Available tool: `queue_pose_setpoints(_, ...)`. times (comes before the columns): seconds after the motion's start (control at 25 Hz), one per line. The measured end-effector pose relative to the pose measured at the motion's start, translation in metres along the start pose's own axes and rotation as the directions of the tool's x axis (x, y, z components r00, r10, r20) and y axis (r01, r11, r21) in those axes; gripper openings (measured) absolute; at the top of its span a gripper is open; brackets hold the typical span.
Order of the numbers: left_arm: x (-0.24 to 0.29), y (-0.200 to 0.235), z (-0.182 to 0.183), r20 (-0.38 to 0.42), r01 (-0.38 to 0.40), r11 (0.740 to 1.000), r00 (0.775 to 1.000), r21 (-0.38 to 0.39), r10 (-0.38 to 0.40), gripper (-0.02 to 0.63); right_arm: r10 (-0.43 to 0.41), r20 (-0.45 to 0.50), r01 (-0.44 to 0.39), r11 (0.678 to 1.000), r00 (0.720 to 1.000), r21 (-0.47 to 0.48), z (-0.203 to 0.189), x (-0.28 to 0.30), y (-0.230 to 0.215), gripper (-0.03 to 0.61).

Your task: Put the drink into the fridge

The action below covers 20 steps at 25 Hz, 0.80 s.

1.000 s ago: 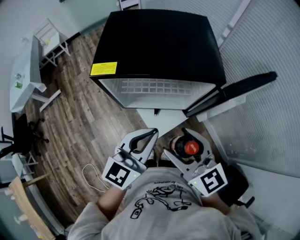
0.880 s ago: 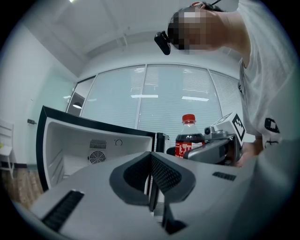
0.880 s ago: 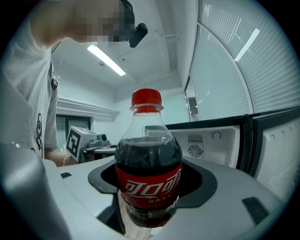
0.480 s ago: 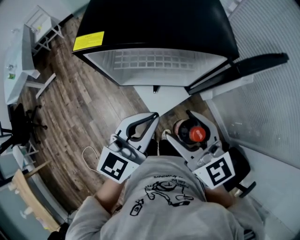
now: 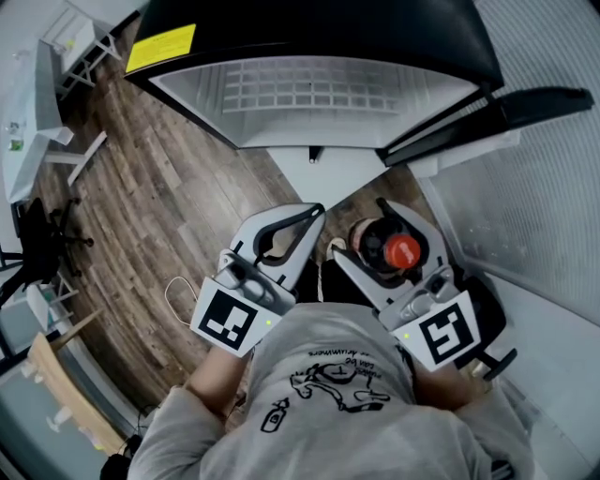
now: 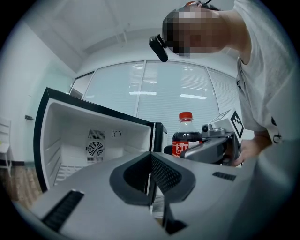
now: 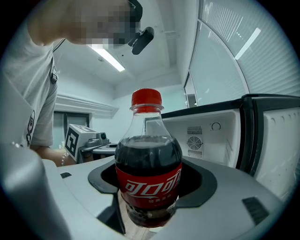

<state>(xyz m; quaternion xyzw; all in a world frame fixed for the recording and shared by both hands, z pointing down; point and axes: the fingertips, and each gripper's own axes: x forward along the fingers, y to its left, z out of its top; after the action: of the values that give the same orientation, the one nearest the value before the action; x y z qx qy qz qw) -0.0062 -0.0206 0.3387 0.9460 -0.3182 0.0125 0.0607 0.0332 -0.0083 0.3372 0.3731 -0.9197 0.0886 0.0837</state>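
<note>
At six o'clock from the open fridge (image 5: 309, 98), the right gripper (image 5: 367, 234) has its fingers clamped round the drink (image 5: 402, 251), upright, likely so it can stand on a shelf. At its nine o'clock the left gripper (image 5: 305, 221) hangs empty, fingers pressed together.

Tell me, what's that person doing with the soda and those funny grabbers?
A person holds a gripper in each hand. The right gripper is shut on a cola bottle with a red cap, held upright. The left gripper is shut and empty. They face a black fridge whose door stands open. The bottle is not in the fridge yet.
</note>
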Motion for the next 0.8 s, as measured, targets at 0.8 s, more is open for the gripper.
queue_pose_setpoints(0.8, 0.03, 0.037, -0.042, -0.011, -0.01, 1.0, 1.0, 0.005, 0.01, 0.002, -0.023, 0.007, 0.023, 0.999, 1.0, -0.049, -0.027, 0.041, -0.037, 0.325)
